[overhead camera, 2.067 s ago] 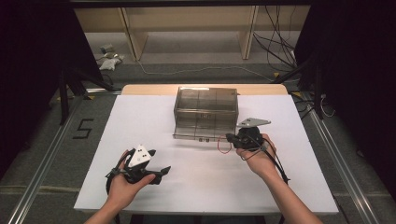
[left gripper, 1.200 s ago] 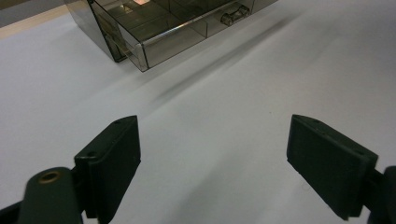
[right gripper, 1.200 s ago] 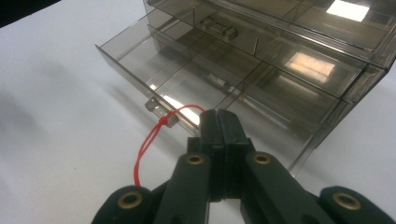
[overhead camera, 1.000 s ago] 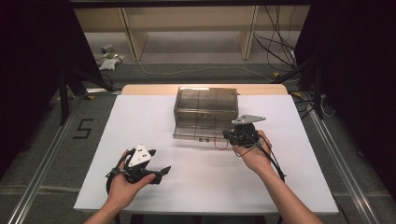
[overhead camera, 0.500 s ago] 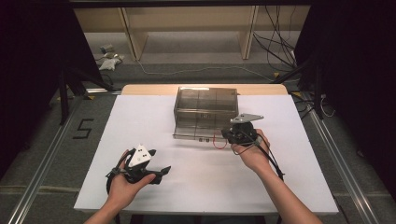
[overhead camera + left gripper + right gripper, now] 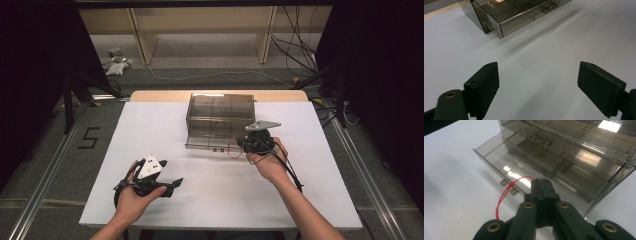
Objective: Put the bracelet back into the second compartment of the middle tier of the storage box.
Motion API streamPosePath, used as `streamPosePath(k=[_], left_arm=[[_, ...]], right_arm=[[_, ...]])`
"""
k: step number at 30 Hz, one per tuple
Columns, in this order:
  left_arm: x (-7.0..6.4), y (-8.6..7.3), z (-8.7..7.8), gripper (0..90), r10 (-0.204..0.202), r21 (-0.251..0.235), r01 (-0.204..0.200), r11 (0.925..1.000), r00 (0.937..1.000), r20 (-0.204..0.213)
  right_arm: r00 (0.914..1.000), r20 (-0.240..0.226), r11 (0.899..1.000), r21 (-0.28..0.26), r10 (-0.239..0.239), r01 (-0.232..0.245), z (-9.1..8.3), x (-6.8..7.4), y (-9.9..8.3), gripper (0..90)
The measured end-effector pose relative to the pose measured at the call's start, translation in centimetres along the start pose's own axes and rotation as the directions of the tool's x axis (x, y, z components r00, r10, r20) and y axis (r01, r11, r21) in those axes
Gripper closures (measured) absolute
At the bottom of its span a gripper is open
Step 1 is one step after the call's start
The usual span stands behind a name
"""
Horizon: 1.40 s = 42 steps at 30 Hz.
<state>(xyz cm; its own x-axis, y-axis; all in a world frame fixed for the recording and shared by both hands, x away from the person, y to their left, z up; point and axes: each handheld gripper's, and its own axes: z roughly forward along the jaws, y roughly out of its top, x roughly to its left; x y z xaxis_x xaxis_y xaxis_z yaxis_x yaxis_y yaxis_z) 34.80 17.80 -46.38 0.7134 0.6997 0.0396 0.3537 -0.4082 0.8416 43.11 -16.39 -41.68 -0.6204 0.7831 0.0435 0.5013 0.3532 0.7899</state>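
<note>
A smoky clear drawer cabinet (image 6: 220, 107) stands at the middle back of the white table. Its bottom drawer (image 6: 210, 139) is pulled out toward me, and its divided compartments (image 6: 499, 152) look bare. My right gripper (image 6: 243, 145) is at the drawer's front right corner, shut on a thin red looped tie (image 6: 504, 195). In the right gripper view its jaws (image 6: 541, 186) are pressed together, and the loop hangs in front of the drawer's two small knobs (image 6: 513, 192). My left gripper (image 6: 173, 187) rests near the front left, open and holding nothing (image 6: 537, 85).
The white sheet (image 6: 150, 130) covers the table and lies bare around the cabinet. A black "5" (image 6: 89, 137) is marked on the floor to the left. Shelving and cables lie beyond the far edge. The cabinet's upper drawer has a clear handle (image 6: 541, 141).
My right gripper has shifted a little left and forward, closer to the open drawer's front, still holding the red tie. The left gripper has stayed put.
</note>
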Motion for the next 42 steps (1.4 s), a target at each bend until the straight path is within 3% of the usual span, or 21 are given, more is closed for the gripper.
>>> streamPosePath(k=[42], left_arm=[[0.0,0.0,0.1,17.5,-0.003,-0.002,0.003,1.0,1.0,0.001]], right_arm=[[1.0,0.005,1.0,-0.003,-0.002,0.002,1.6,0.2,1.3,90.0]])
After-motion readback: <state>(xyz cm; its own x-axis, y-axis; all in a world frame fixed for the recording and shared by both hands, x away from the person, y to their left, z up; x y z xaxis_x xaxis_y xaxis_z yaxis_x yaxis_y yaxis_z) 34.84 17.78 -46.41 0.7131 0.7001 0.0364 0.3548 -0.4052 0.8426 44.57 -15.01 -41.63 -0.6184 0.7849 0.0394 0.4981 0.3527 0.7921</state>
